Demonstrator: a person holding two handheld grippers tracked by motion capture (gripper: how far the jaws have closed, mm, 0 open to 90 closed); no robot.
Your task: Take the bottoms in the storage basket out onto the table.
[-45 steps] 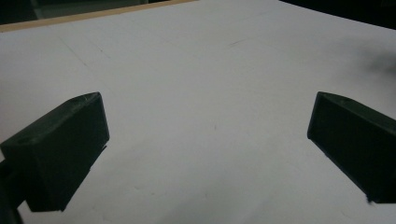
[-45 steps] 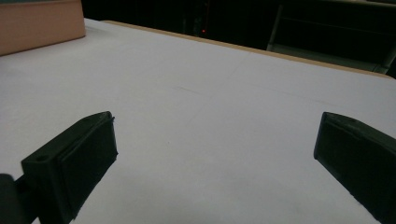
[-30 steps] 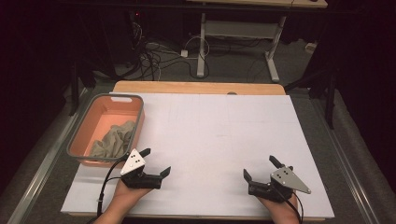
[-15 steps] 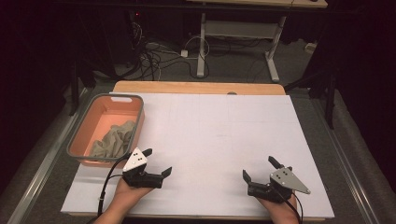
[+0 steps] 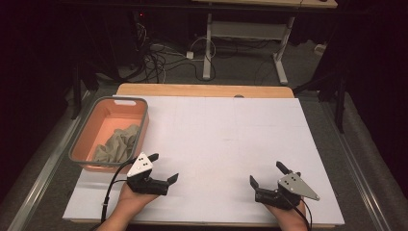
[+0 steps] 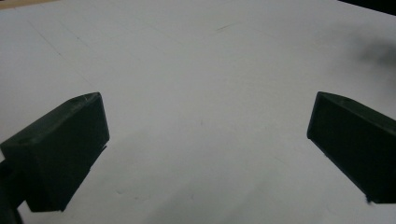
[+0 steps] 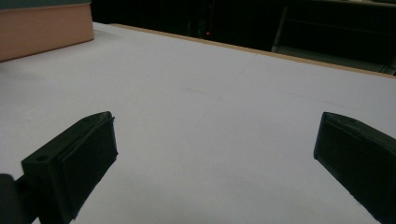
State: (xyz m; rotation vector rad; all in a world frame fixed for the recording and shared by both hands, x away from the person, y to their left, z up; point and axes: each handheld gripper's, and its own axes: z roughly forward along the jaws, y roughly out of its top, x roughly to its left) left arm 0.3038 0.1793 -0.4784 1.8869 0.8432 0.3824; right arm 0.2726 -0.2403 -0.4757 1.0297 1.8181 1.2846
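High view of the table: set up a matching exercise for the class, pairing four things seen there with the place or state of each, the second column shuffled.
Column one:
1. grey cloth
2. orange basket
3. left tongs
4. right tongs

Column two:
A. open, over the white sheet near the table's front right
B. crumpled inside the basket
C. on the table's left edge
D. open, just in front of the basket

Pairs: 1-B, 2-C, 3-D, 4-A
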